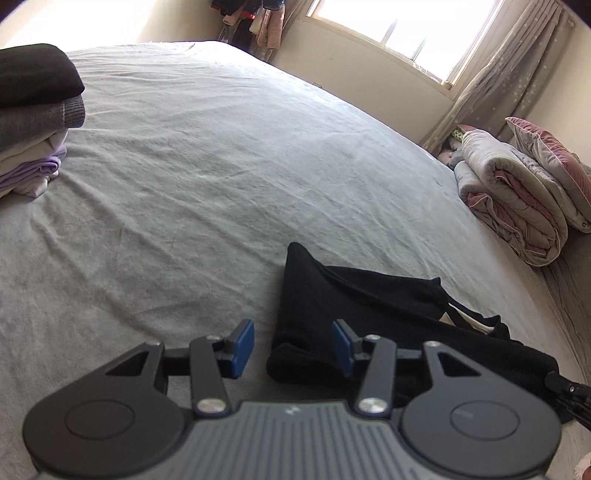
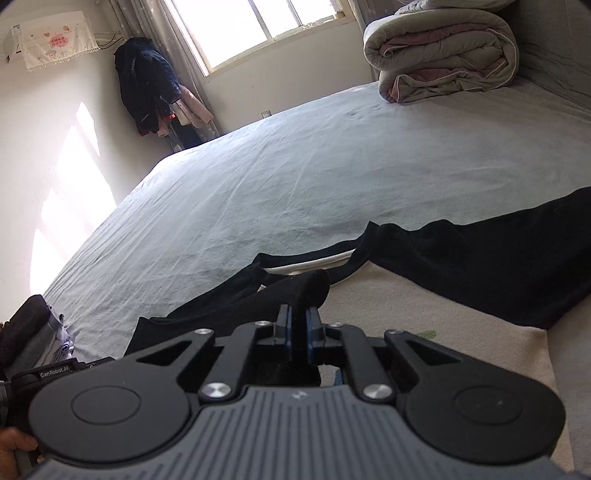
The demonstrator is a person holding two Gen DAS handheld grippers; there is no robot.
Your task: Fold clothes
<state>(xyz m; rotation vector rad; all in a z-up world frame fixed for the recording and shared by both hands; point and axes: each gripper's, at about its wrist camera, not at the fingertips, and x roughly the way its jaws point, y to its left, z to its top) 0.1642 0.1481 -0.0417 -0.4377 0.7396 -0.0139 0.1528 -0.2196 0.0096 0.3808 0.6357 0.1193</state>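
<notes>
A black garment (image 1: 369,295) lies spread on the grey bed sheet (image 1: 184,166), one corner folded to a point. My left gripper (image 1: 293,347) hovers open over its near rolled edge. The blue pads (image 1: 242,345) stand apart and the cloth sits close to the right one, unpressed. In the right wrist view, my right gripper (image 2: 299,325) is shut on a raised fold of the black garment (image 2: 480,258), which bulges out past the pads. Cream fabric (image 2: 424,306) shows beneath the garment. The left tool's body (image 2: 55,374) and a hand (image 2: 14,450) show at the lower left.
A stack of folded clothes (image 1: 33,110) sits at the bed's left side. A rolled quilt (image 1: 517,192) and a pink pillow (image 1: 546,158) lie at the right end, below a window (image 1: 406,26). Jackets (image 2: 147,88) hang in the far corner.
</notes>
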